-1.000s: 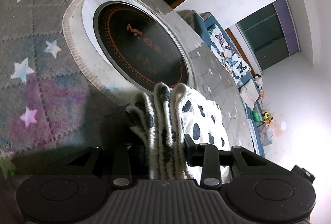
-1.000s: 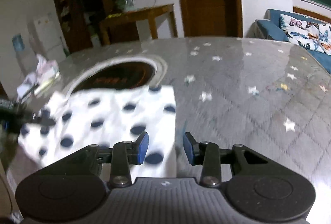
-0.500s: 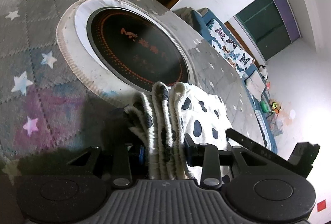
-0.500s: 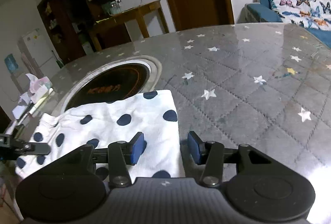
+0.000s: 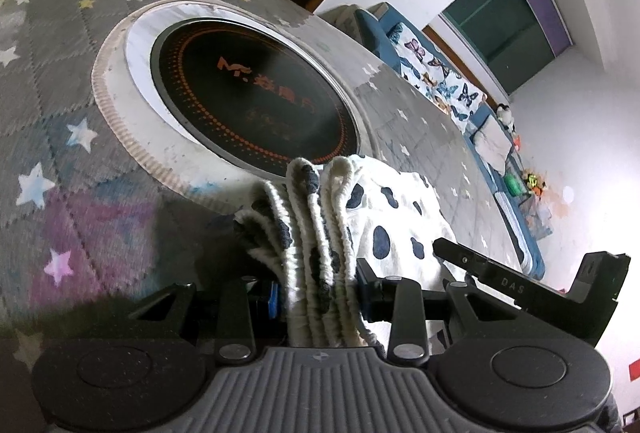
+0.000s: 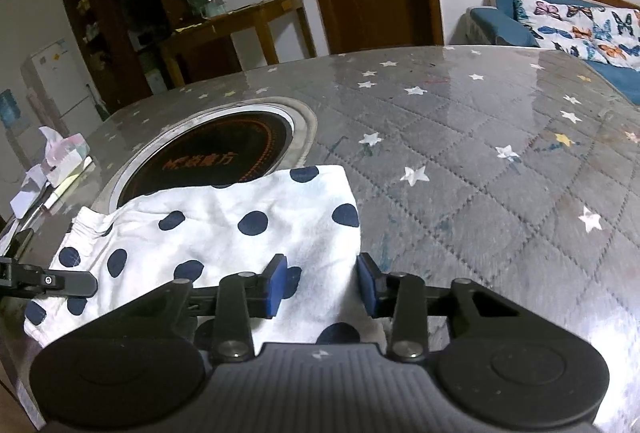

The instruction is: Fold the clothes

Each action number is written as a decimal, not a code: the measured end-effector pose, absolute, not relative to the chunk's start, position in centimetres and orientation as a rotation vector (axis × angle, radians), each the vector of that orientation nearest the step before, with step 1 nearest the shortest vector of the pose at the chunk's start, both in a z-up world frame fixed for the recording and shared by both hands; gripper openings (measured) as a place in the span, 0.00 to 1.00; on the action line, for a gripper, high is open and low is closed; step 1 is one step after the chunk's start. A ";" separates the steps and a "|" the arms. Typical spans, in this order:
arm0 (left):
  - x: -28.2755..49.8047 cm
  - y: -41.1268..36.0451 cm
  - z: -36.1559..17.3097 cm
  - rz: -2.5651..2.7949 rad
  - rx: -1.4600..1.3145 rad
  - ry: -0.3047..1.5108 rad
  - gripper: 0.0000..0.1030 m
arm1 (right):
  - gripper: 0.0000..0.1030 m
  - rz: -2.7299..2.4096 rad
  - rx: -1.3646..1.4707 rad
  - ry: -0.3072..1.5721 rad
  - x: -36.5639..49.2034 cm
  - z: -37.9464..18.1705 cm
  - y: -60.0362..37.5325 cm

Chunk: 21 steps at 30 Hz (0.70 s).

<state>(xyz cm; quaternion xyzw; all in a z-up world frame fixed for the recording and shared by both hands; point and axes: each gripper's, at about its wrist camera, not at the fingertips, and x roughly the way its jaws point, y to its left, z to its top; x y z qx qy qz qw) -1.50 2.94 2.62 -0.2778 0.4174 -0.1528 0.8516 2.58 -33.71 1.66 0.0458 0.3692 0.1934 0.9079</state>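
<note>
A white garment with dark blue spots (image 6: 224, 233) lies on the grey star-patterned table (image 6: 480, 173), partly over the round black hob (image 6: 216, 157). My left gripper (image 5: 316, 297) is shut on the bunched, ribbed edge of the garment (image 5: 400, 217), whose folds stand up between the pads. My right gripper (image 6: 322, 287) hovers over the garment's right edge. Its jaws are closing with cloth between them, and the pads stand clear of it. The right gripper (image 5: 480, 273) also shows at the lower right of the left wrist view. At the far left of the right wrist view a finger of the left gripper (image 6: 48, 279) pokes in.
The hob (image 5: 256, 93) sits sunk in a white ring in the table (image 5: 80, 173). A tissue pack and papers (image 6: 64, 153) lie at the table's left edge. Behind are a wooden side table (image 6: 236, 29), a door and a blue sofa with butterfly cushions (image 6: 580, 29).
The right gripper has slid along the cloth's right edge and come into the left wrist view. Its jaws widened, then narrowed again. The left gripper kept its hold and rolled a little.
</note>
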 end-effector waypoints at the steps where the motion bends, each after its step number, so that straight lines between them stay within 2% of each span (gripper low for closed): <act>1: -1.4 3.0 2.6 -0.327 -0.587 0.883 0.36 | 0.36 0.390 0.095 0.762 2.5 1.6 -33.6; 19: -0.9 3.6 2.7 -0.359 -0.600 0.919 0.36 | 0.31 0.342 0.084 0.760 2.6 1.5 -33.0; 20: -0.9 3.5 2.7 -0.354 -0.596 0.919 0.36 | 0.29 0.348 0.084 0.754 2.5 1.4 -33.1; 21: -0.9 3.4 2.8 -0.347 -0.593 0.921 0.36 | 0.23 0.354 0.082 0.749 2.4 1.3 -33.2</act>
